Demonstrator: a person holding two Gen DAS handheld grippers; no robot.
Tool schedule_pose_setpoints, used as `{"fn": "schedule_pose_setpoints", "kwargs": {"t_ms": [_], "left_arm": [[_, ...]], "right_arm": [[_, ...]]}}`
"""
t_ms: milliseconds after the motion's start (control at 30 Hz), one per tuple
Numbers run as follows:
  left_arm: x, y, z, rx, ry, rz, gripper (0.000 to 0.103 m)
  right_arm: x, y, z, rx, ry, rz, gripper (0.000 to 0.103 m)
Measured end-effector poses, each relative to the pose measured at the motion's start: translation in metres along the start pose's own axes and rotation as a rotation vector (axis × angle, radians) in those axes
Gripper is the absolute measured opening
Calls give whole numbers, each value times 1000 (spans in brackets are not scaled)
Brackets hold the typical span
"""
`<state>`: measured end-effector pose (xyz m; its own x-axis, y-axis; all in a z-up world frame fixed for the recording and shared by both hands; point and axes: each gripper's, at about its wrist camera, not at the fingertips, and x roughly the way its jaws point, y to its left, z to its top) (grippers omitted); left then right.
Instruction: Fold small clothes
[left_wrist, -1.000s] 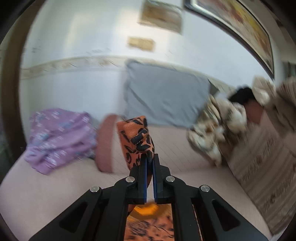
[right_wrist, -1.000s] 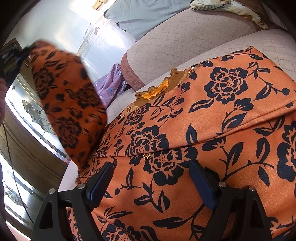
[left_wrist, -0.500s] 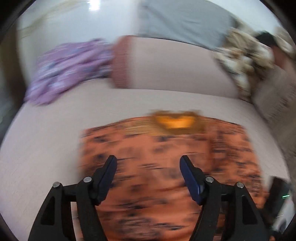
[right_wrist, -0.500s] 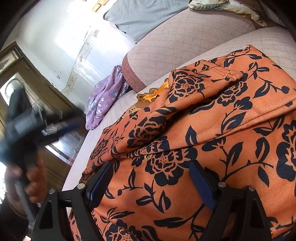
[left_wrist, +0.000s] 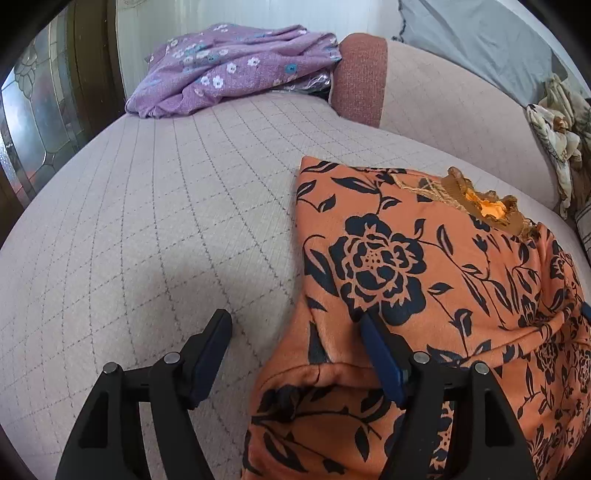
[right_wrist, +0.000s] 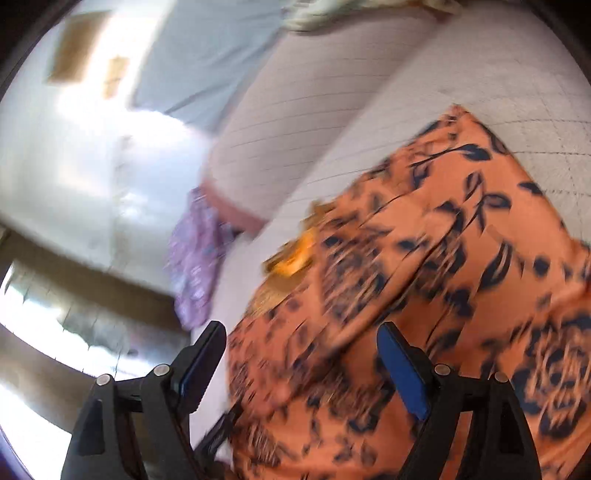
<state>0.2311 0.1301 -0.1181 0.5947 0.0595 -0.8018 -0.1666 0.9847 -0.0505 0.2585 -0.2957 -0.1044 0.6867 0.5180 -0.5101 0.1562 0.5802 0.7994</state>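
An orange garment with a black flower print (left_wrist: 424, 295) lies on the pale quilted sofa seat (left_wrist: 166, 221), with a side folded in over its middle. Its lace neckline (left_wrist: 480, 199) points toward the sofa back. My left gripper (left_wrist: 295, 328) is open and empty, low over the garment's left edge, one finger over the seat and one over the cloth. My right gripper (right_wrist: 299, 339) is open and empty just above the same garment (right_wrist: 443, 277); this view is blurred by motion.
A crumpled purple flowered cloth (left_wrist: 229, 66) lies at the far left end of the seat, also in the right wrist view (right_wrist: 195, 258). A reddish-edged cushion (left_wrist: 362, 74) and a grey pillow (left_wrist: 480, 40) stand behind. Patterned fabrics (left_wrist: 554, 122) pile at the right. A wooden glazed door (left_wrist: 40, 110) stands left.
My left gripper let go of the sleeve it held up, opened, and dropped low over the garment's left edge. The sleeve now lies folded over the garment. My right gripper is moving, still open.
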Motion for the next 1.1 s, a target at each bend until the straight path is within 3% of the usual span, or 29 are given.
{"fn": "schedule_pose_setpoints", "kwargs": {"t_ms": [67, 133, 167, 200, 267, 333, 400, 467, 500, 567, 600, 633, 667, 700, 733, 833, 933, 1033, 1100], "left_arm": [[2, 0, 2, -1, 3, 2, 75], [2, 0, 2, -2, 4, 3, 76], [2, 0, 3, -3, 4, 5, 77], [5, 0, 4, -3, 4, 6, 78], [6, 0, 5, -4, 3, 9, 79], [6, 0, 5, -3, 1, 12, 79], [7, -1, 6, -3, 0, 17, 79], [9, -3, 7, -9, 1, 30, 81], [10, -4, 7, -8, 0, 36, 81], [8, -5, 5, -4, -7, 38, 82], [7, -3, 4, -10, -6, 29, 82], [7, -1, 4, -14, -6, 21, 82], [7, 0, 4, -18, -3, 18, 82], [8, -1, 5, -14, -2, 26, 83], [8, -3, 5, -9, -2, 37, 83], [5, -2, 7, -19, -3, 39, 83], [-8, 4, 11, -67, -47, 21, 83], [-24, 1, 13, -66, -135, -3, 83], [-14, -5, 10, -26, -95, -3, 83]], "right_arm": [[21, -10, 15, 74, 22, -67, 84], [36, -22, 21, 161, 39, -114, 76], [41, -28, 22, 202, 35, -138, 61], [43, -27, 23, 211, 16, -167, 35], [45, -15, 26, 144, 8, -194, 7], [28, 16, 28, 14, -82, -214, 7], [-4, 61, 19, -186, -226, -244, 7], [-18, 73, -2, -319, -296, -340, 10], [-9, 63, -6, -332, -262, -395, 20], [13, 19, -9, -230, -122, -499, 40], [16, -14, -12, -94, -69, -508, 38], [4, -24, -14, -53, -119, -424, 38], [-5, -25, -16, -46, -146, -415, 44], [-10, -21, -16, -53, -149, -423, 65], [-15, -15, -16, -75, -148, -409, 74], [-35, 2, -15, -130, -183, -431, 76], [-51, 18, -17, -165, -246, -370, 77], [-29, 41, -6, -238, -121, -217, 77], [11, 47, 8, -249, 53, -49, 77]]}}
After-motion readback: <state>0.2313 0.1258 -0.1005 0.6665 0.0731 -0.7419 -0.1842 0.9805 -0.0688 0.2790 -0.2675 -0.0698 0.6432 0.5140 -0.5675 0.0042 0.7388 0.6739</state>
